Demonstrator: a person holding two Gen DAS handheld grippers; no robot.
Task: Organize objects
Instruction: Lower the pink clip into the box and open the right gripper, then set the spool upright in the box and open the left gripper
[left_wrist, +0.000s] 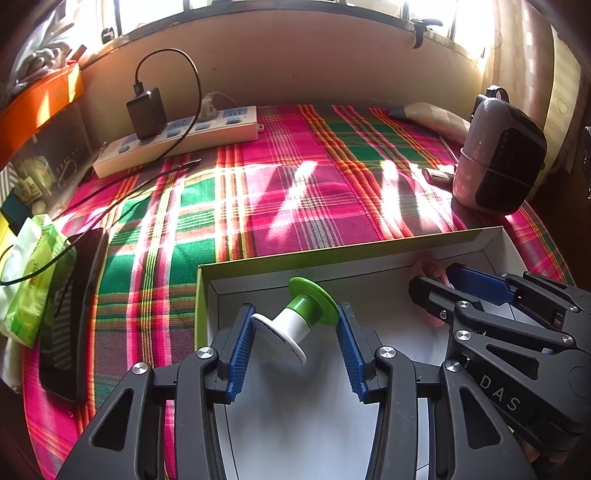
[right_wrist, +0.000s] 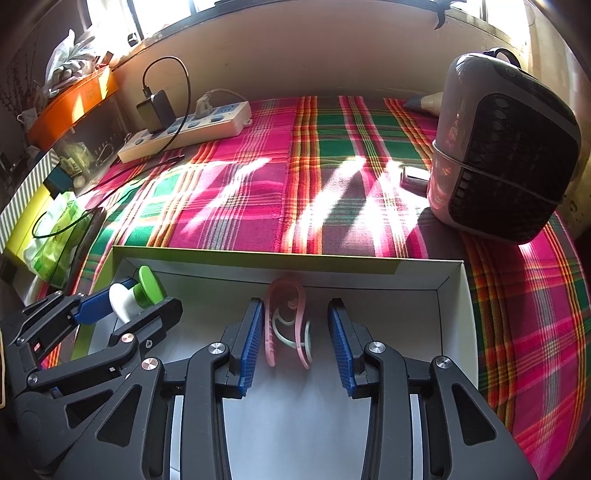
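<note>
Green-and-white spool (left_wrist: 295, 321): it sits between the blue pads of the left gripper (left_wrist: 295, 339), its white disc against the left pad and its green disc against the right pad, tilted, over the floor of the white box (left_wrist: 369, 258).
Pink clip (right_wrist: 286, 321): it lies on the box floor between the fingers of the right gripper (right_wrist: 295, 339), its looped end toward the far wall of the box; one side sits just beside the left pad, while the other side is well clear of the right pad.
Step in hand: by my reading, both items are being put into the box; the clip looks set down and let go, and the spool is not yet released.
Next move: the left gripper would need to open its jaws so the spool drops onto the box floor, and the right gripper would need to lift back without dragging the clip.
Left gripper: closed on the spool, gripping it by its two end discs.
Right gripper: parted a modest way, holding nothing.
Risk: the spool may roll once freed, being round.
Beyond the box: plaid cloth (right_wrist: 332, 184) ahead of both grippers; a power strip (left_wrist: 177, 140) far ahead to the left, a small heater (right_wrist: 506, 155) ahead to the right.
</note>
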